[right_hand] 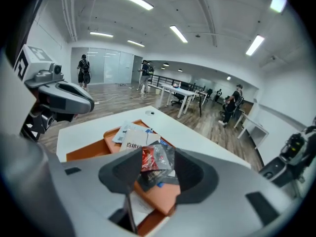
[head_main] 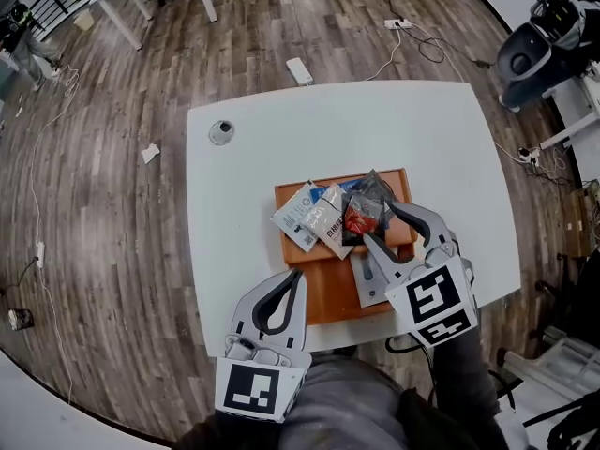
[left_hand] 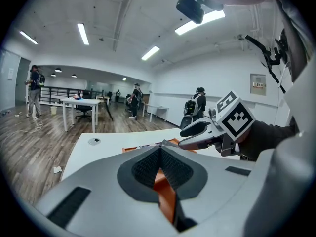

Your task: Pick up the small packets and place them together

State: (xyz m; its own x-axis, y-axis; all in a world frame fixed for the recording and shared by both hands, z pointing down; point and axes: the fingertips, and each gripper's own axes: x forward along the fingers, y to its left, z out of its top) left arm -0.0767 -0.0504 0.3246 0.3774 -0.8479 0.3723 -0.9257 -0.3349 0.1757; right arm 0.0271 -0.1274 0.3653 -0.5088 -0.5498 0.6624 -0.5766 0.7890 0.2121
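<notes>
Several small packets lie bunched on an orange tray (head_main: 330,293) in the middle of the white table (head_main: 244,186): two white ones (head_main: 302,216) (head_main: 326,221), a clear one with red contents (head_main: 359,218) and a dark one (head_main: 375,190). My right gripper (head_main: 378,221) hovers at the pile's right side, open. In the right gripper view the red packet (right_hand: 150,158) lies between the jaws of my right gripper (right_hand: 157,172) with the pads off it, the white packets (right_hand: 132,143) behind it. My left gripper (head_main: 296,279) is shut on nothing at the tray's near left corner, its tips (left_hand: 159,152) meeting.
A small round grey object (head_main: 221,131) sits at the table's far left corner. A white sheet (head_main: 370,284) lies on the tray under my right gripper. Cables and a power strip (head_main: 300,70) lie on the wooden floor. People and desks (left_hand: 79,105) stand far behind.
</notes>
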